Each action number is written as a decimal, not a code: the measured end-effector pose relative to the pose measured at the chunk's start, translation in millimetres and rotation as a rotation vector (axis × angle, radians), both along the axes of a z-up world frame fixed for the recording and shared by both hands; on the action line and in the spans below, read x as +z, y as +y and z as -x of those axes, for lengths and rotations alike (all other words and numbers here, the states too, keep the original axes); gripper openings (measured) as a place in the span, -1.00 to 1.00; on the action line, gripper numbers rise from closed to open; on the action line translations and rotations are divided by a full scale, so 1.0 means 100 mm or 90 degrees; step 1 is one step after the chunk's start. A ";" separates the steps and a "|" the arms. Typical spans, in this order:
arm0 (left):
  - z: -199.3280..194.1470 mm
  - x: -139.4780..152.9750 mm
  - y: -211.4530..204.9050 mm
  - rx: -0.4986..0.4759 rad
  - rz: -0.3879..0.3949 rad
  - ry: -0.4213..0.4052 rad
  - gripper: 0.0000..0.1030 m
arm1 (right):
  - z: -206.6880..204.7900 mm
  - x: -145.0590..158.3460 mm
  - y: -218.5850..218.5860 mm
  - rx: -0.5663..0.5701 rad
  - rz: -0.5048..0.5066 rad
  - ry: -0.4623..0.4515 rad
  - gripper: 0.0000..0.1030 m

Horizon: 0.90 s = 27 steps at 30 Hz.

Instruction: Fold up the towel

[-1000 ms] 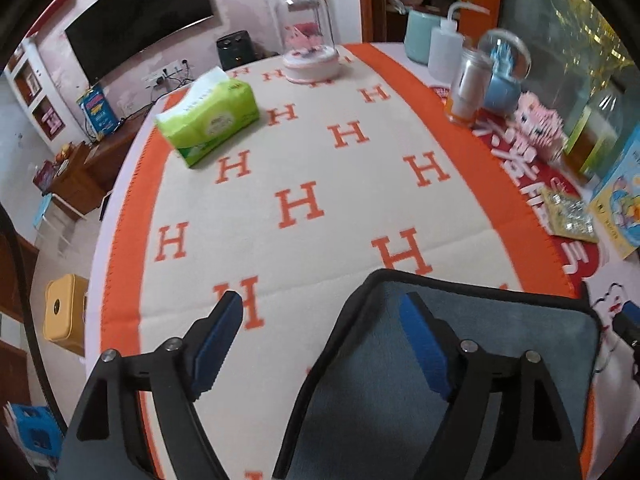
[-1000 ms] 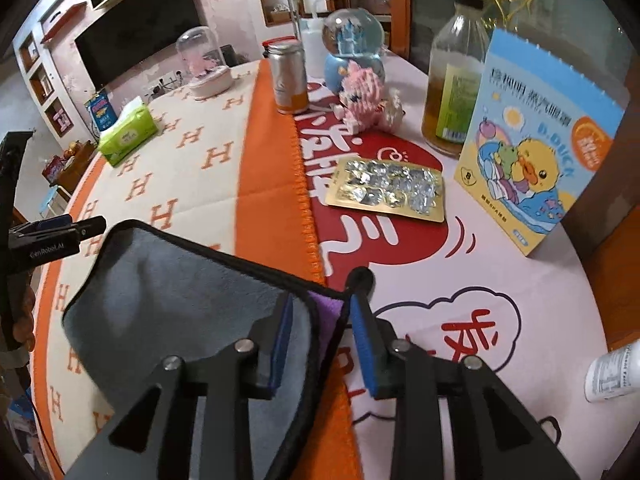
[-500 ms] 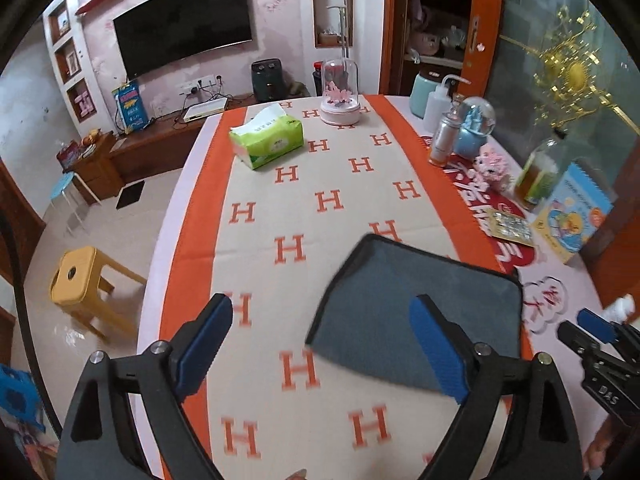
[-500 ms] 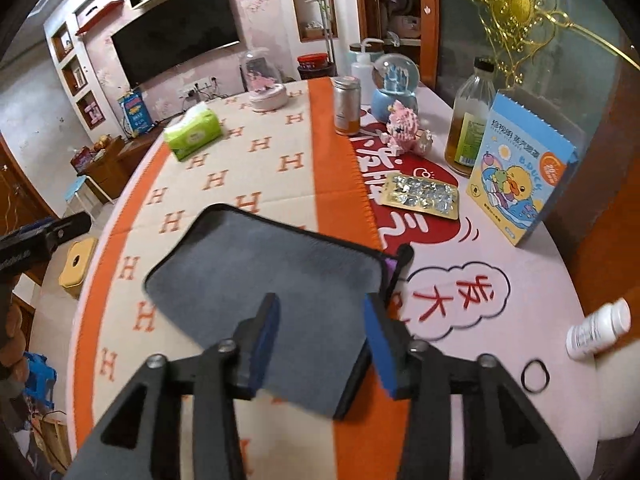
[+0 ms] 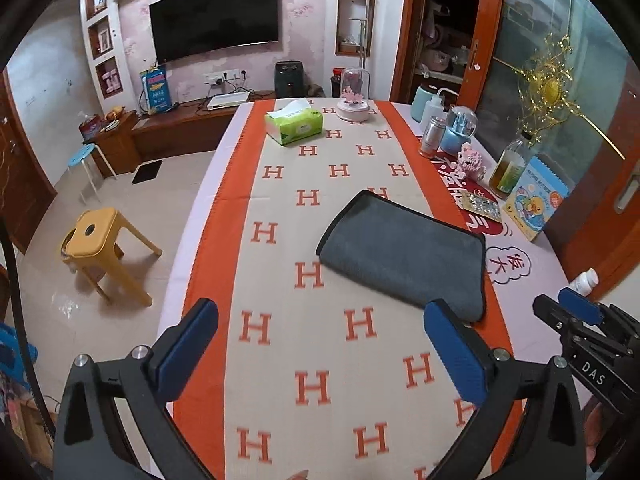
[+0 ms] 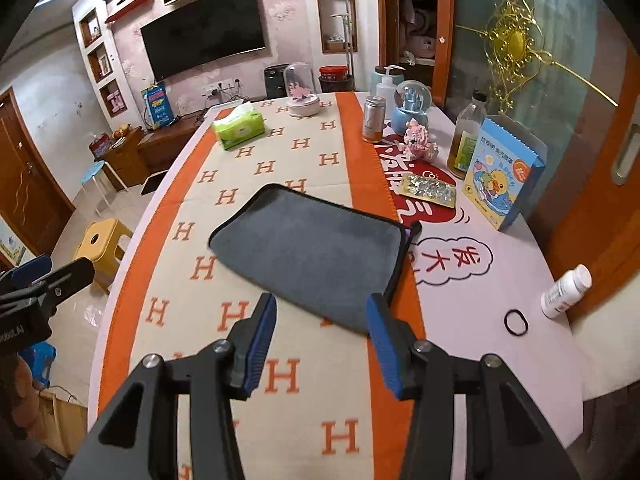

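Observation:
A grey towel with black trim (image 5: 404, 252) lies folded flat on the orange-and-cream H-pattern cloth (image 5: 320, 360); it also shows in the right wrist view (image 6: 316, 252). My left gripper (image 5: 320, 344) is open and empty, raised above the table, well short of the towel. My right gripper (image 6: 320, 340) is open and empty, raised just before the towel's near edge. The right gripper also shows at the left wrist view's right edge (image 5: 580, 320).
A green tissue box (image 5: 294, 125), a glass dome (image 5: 353, 96), a can (image 6: 373, 119), a snow globe (image 6: 412, 106), a bottle (image 6: 466, 140), a duck box (image 6: 502, 180), a blister pack (image 6: 428, 190), a white bottle (image 6: 566, 290) and a hair tie (image 6: 515, 322) stand around. A yellow stool (image 5: 100, 244) stands left.
Both grippers have let go of the towel, opened and pulled back and up from the table. The towel now lies flat and folded.

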<state>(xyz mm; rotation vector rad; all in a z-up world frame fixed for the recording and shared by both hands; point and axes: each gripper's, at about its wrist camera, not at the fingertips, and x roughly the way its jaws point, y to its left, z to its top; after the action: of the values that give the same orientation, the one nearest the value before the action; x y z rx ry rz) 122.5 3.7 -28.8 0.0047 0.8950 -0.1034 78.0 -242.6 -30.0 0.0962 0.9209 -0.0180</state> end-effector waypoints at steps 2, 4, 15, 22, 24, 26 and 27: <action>0.15 0.06 0.05 0.002 0.006 0.002 0.98 | 0.11 0.05 0.04 0.003 -0.008 0.002 -0.09; 0.27 0.10 0.07 0.010 0.005 0.003 0.98 | 0.20 0.09 0.06 0.003 -0.017 0.003 -0.09; 0.87 0.28 0.09 0.042 -0.002 0.004 0.98 | 0.71 0.31 0.24 0.024 -0.026 0.013 -0.08; 1.08 0.36 0.04 0.045 -0.005 -0.016 0.98 | 0.94 0.34 0.31 0.029 -0.022 0.014 -0.08; 1.12 0.37 0.01 0.043 -0.007 -0.020 0.98 | 0.99 0.34 0.31 0.029 -0.021 0.015 -0.08; 1.15 0.38 -0.01 0.041 -0.011 -0.025 0.98 | 1.03 0.35 0.32 0.027 -0.015 0.011 -0.08; 1.16 0.38 -0.02 0.041 -0.012 -0.026 0.98 | 1.04 0.36 0.32 0.025 -0.013 0.010 -0.08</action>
<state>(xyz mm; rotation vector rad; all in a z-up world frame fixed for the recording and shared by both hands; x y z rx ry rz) 6.4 2.0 9.4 -0.0046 0.8549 -0.0355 -25.6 -210.7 5.6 0.0973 0.9387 0.0275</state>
